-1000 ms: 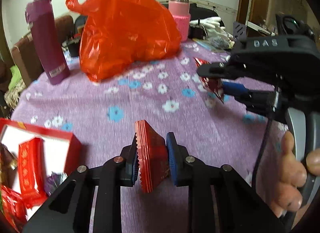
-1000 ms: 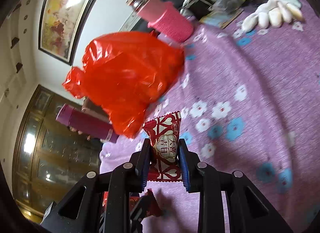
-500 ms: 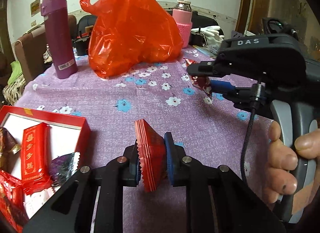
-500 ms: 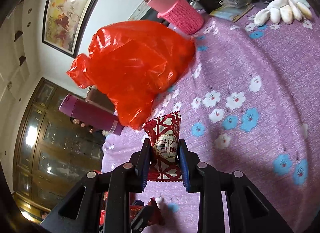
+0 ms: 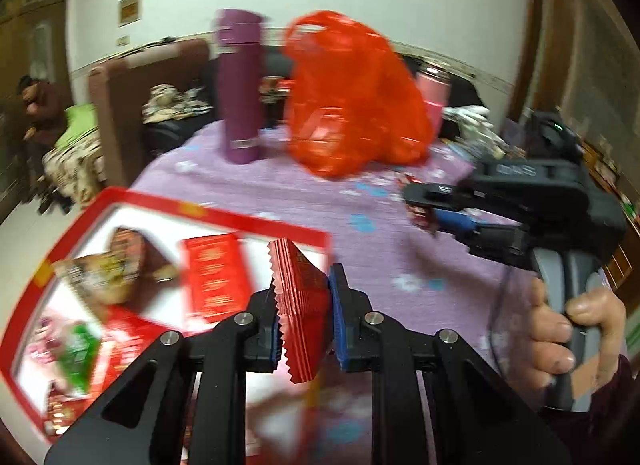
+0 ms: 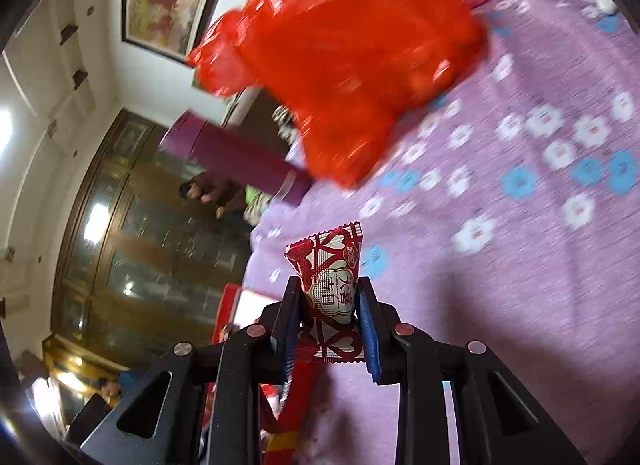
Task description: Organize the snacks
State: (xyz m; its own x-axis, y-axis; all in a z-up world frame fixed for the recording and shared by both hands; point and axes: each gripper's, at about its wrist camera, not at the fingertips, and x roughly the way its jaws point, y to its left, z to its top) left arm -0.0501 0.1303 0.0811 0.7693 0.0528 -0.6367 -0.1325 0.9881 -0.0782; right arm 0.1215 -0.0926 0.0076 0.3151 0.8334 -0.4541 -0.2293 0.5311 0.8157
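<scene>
Pinching red packet (image 5: 302,297), candy (image 6: 330,285)

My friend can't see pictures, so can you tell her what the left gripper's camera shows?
The left gripper pinches a red snack packet at the edge of a red box of snacks. Beyond lie a purple flowered tablecloth, a purple bottle and a red plastic bag.

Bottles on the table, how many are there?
2. A purple bottle stands left of the orange bag, and a pink bottle peeks out behind the bag's right side. More could be hidden behind it.
</scene>
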